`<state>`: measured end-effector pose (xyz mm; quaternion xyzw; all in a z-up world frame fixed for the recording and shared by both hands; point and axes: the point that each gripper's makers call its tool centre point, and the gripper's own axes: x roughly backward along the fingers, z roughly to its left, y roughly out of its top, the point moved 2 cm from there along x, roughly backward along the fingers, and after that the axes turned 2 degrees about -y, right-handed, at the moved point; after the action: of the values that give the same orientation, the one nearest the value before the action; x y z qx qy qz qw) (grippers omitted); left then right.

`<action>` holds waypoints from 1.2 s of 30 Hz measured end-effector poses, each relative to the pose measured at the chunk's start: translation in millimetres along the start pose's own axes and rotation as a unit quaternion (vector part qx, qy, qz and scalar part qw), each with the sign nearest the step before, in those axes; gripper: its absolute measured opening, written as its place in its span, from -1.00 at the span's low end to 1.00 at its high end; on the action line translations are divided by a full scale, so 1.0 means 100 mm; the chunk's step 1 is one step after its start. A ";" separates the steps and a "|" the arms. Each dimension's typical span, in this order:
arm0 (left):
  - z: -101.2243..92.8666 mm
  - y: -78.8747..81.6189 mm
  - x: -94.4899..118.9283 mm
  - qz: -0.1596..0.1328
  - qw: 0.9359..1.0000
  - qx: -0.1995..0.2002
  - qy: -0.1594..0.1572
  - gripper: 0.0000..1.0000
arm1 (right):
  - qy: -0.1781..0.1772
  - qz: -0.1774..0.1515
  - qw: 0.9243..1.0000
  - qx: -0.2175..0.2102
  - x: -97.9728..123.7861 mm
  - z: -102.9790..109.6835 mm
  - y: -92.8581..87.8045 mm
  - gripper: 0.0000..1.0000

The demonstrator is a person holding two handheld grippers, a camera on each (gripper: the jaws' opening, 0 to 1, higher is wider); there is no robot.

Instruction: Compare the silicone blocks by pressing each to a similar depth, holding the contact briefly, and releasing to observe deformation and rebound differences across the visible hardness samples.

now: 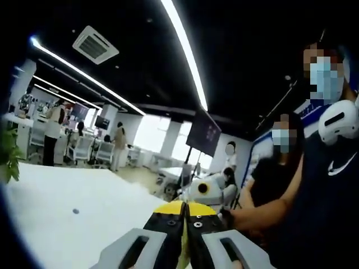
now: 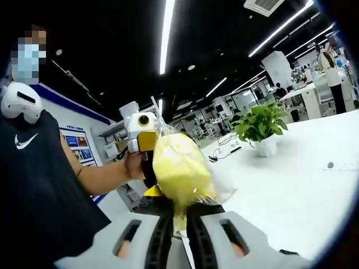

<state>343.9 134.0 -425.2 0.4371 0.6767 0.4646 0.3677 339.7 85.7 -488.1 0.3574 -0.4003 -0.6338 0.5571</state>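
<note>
A yellow silicone block in a clear plastic wrap stands up between the jaws of my right gripper, which are shut on its lower end and the wrap. Right behind the block a hand holds my left gripper; whether it touches the wrap I cannot tell. In the left gripper view, my left gripper has its yellow-tipped jaws pressed together above the white table. Beyond those tips sits the right gripper, held by a person's arm.
Two people stand close on the right of the left gripper view. A potted plant and a cable lie on the white table. A dark screen on a stand is further back, with desks and people.
</note>
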 end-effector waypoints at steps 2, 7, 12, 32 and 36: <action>0.02 -0.01 -0.01 -0.002 1.000 -0.020 0.010 -1.00 | -0.003 0.004 1.000 0.000 0.00 -0.01 -0.01 -0.95; 0.03 -0.03 0.00 -0.003 1.000 -0.025 0.011 -1.00 | -0.004 0.014 1.000 0.003 -0.01 -0.01 -0.02 -0.96; 0.05 -0.08 0.02 0.005 1.000 -0.007 0.011 -1.00 | -0.006 0.022 1.000 0.001 0.00 -0.02 -0.06 -0.96; 0.03 -0.25 0.04 0.029 0.999 0.016 0.011 -0.97 | -0.016 0.051 0.998 0.026 0.01 -0.06 -0.18 -0.96; 0.04 -0.27 0.05 0.040 0.999 -0.002 0.027 -1.00 | -0.016 0.057 0.998 0.024 0.02 -0.06 -0.20 -0.96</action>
<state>338.6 135.2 -452.0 0.4502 0.6673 0.4919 0.3318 336.2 84.3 -508.9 0.3376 -0.4441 -0.5967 0.5769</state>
